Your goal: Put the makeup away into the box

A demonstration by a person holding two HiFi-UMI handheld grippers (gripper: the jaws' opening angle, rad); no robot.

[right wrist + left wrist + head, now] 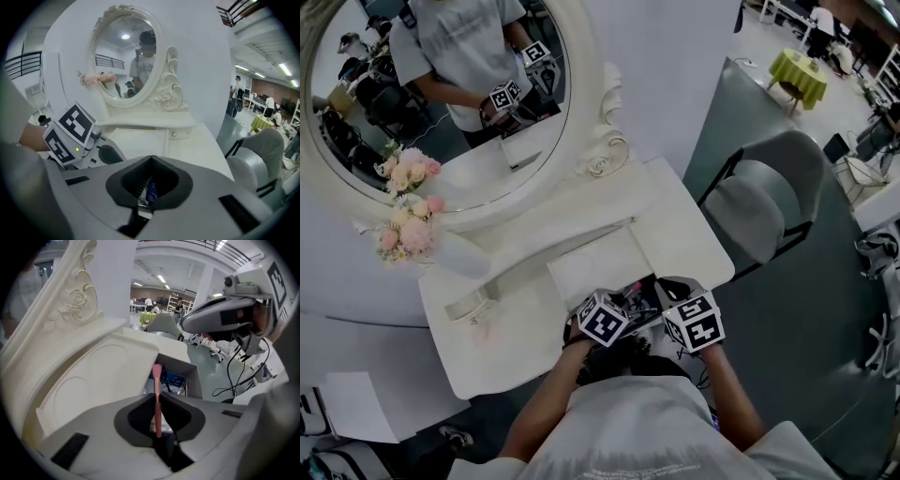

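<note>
My left gripper is shut on a thin pink makeup brush, whose tip sticks out past the jaws. Just beyond it lies the open box, a white compartment in the vanity table that holds blue items and metal tools. In the head view both grippers hang over this box at the table's front edge, the left gripper beside the right gripper. The right gripper has its jaws together on a small blue and white makeup item.
The box's raised white lid stands to the left of the opening. An oval mirror and pink flowers are at the back of the vanity table. A grey chair stands to the right.
</note>
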